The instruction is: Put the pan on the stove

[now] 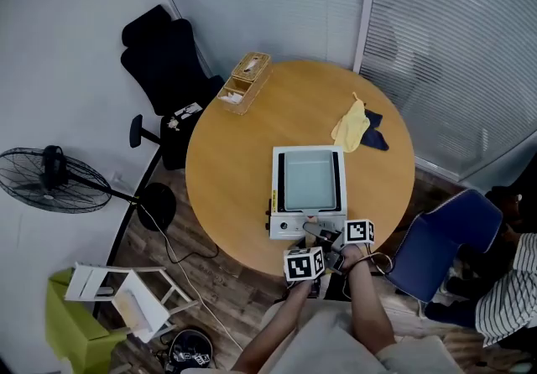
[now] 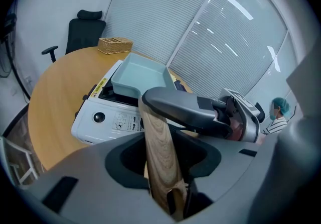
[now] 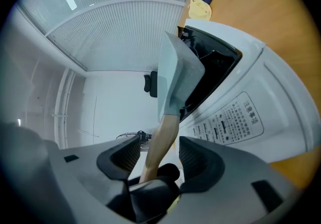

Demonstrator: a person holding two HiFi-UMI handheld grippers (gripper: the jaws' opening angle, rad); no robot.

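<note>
A pale blue-grey square pan [image 1: 309,179] sits on the white table-top stove [image 1: 277,225], with its wooden handle [image 2: 159,152] pointing off the table's near edge. Both grippers are at that handle. My left gripper [image 1: 312,251] stands open: the handle runs between its dark pads [image 2: 131,160] with a gap on each side. My right gripper [image 1: 325,238] is open too, and the handle [image 3: 159,142] passes between its pads [image 3: 123,156] without touching them. In the left gripper view, one dark jaw of the right gripper [image 2: 200,112] lies across the handle. The pan [image 3: 178,77] and the stove [image 3: 235,112] fill the right gripper view.
On the round wooden table [image 1: 226,171] stand a wicker box [image 1: 244,81] at the back left and a yellow cloth [image 1: 352,125] on a dark blue one [image 1: 375,136] at the back right. Around it are a black office chair [image 1: 168,62], a fan [image 1: 50,179], a blue chair [image 1: 440,242] and a seated person [image 1: 512,288].
</note>
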